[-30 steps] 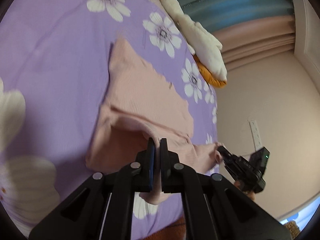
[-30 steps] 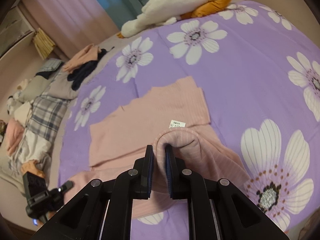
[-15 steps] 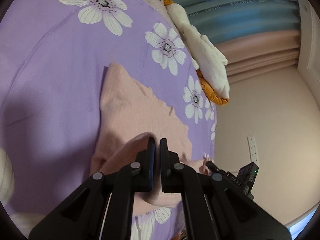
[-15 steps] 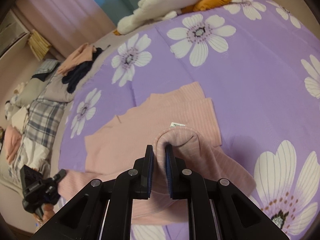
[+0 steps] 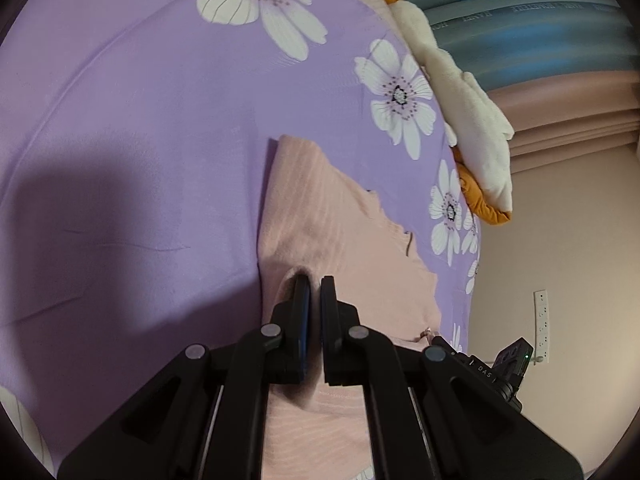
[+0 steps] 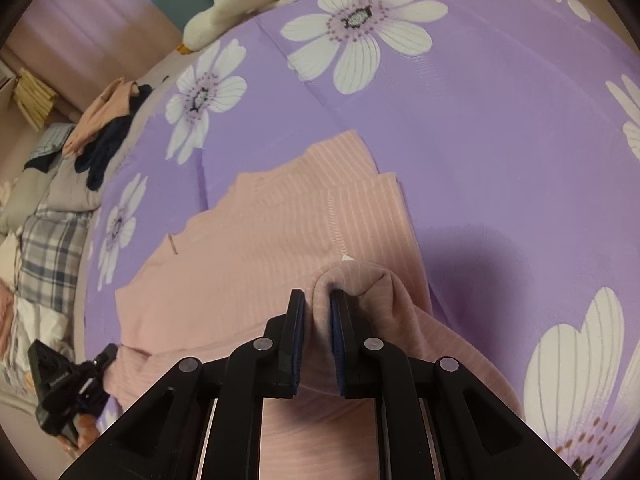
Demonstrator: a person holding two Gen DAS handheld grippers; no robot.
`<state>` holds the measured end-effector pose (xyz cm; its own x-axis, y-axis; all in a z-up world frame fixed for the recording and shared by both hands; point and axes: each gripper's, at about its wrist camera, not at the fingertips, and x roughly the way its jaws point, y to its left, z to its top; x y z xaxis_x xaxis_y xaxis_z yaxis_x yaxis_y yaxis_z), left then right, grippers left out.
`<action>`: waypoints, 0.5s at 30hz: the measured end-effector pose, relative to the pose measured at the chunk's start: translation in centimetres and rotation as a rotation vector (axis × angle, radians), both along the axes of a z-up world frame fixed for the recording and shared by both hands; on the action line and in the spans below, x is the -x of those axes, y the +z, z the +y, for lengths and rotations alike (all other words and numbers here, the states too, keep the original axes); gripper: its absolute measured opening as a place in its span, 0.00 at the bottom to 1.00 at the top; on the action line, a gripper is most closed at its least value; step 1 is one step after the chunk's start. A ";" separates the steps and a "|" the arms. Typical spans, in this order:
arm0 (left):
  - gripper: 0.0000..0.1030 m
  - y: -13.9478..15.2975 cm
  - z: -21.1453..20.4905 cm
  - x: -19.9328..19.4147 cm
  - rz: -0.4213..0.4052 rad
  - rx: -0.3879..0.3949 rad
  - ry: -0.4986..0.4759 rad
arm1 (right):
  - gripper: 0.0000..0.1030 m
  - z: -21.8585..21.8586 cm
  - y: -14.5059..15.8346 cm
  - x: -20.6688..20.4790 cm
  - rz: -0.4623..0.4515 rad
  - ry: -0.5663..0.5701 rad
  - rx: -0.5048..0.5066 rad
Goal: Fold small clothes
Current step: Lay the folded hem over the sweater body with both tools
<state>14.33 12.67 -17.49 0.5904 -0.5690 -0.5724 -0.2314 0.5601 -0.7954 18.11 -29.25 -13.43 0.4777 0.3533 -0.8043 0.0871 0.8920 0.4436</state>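
Both grippers have carried the pink garment (image 6: 256, 240) edge farther over its flat half at frame centre on the purple bedspread (image 6: 500, 140). Left gripper (image 5: 314, 312) and right gripper (image 6: 318, 312) each pinch a fold. Uneven release could leave the edges misaligned, I judge.

Garment (image 6: 280, 240) spread flat on bedspread (image 6: 500, 140), near edge doubled back over far part. Right gripper (image 6: 318, 304) at the fold's right end, left gripper (image 5: 312, 292) at its left end, cloth between both pairs of fingers. Cushions (image 6: 248, 4) behind. Clothes heap (image 6: 100, 128) far left, possibly off the bed.
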 end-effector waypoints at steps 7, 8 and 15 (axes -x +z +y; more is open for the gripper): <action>0.04 -0.2 -0.4 -0.5 0.021 -0.051 0.001 | 0.12 0.0 -0.6 -0.4 0.000 0.002 0.016; 0.04 -0.2 -0.5 -0.5 0.022 -0.056 0.001 | 0.12 0.0 -0.7 -0.5 0.000 0.000 0.011; 0.08 1.2 -0.4 -0.2 0.023 -0.092 0.011 | 0.14 -0.6 0.4 -0.5 -0.019 0.025 -0.003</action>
